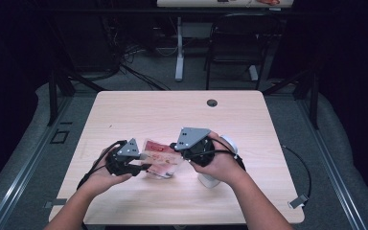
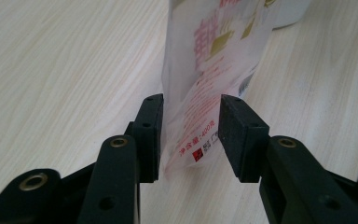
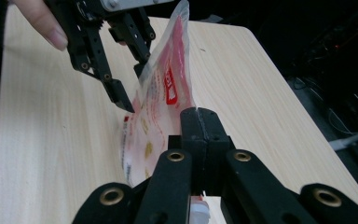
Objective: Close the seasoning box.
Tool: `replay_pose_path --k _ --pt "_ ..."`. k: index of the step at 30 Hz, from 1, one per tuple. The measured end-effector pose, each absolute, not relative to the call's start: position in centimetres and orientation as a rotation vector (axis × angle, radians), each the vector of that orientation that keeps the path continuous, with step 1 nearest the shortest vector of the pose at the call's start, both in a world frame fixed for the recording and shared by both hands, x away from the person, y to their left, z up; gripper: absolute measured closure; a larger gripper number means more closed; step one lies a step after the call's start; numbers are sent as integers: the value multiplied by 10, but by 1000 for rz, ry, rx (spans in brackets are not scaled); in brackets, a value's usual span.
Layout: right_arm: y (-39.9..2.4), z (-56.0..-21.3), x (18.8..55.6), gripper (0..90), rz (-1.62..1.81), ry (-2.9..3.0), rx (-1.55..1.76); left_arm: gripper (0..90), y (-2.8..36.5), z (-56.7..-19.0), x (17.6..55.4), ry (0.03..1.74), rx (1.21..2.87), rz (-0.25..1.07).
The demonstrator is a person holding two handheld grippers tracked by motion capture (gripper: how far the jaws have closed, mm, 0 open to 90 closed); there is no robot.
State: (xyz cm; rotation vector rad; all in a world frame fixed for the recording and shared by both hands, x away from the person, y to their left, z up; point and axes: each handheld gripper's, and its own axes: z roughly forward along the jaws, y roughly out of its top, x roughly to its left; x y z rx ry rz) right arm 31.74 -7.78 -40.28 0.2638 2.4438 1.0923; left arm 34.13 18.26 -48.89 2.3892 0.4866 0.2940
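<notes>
A clear plastic pouch point(image 1: 160, 160) with red print hangs just above the light wooden table point(image 1: 172, 110), between the two grippers. My right gripper point(image 1: 178, 154) is shut on the pouch's right edge; in the right gripper view its jaws point(image 3: 200, 116) meet with the film point(image 3: 161, 93) pinched at their left side. My left gripper point(image 1: 144, 162) stands open around the pouch's other end. In the left gripper view the film's edge point(image 2: 209, 70) hangs between the pads point(image 2: 191, 105), close to the left pad point(image 2: 154, 126) and apart from the right one. The left gripper point(image 3: 134, 88) also shows in the right gripper view.
A white object point(image 1: 210, 181) lies on the table under the right hand, its top visible beyond the pouch point(image 2: 289, 11). A cable hole point(image 1: 212, 102) sits near the far edge. A dark chair point(image 1: 239, 43) and another desk's legs stand beyond the table.
</notes>
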Motion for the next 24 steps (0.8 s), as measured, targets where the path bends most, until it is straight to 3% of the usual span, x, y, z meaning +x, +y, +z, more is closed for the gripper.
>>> replay_pose_path --k 3,4,9,24 --pt "-75 -403 317 889 1112 2447 261 632 187 -492 339 493 2384 290" --pt "-70 -404 318 829 1130 2463 270 633 191 -494 336 499 2372 291" --pt "-65 -410 321 740 1152 2490 294 623 202 -501 331 528 2328 281" --pt "-84 -405 319 656 1382 2485 382 574 220 -513 319 607 2224 274"
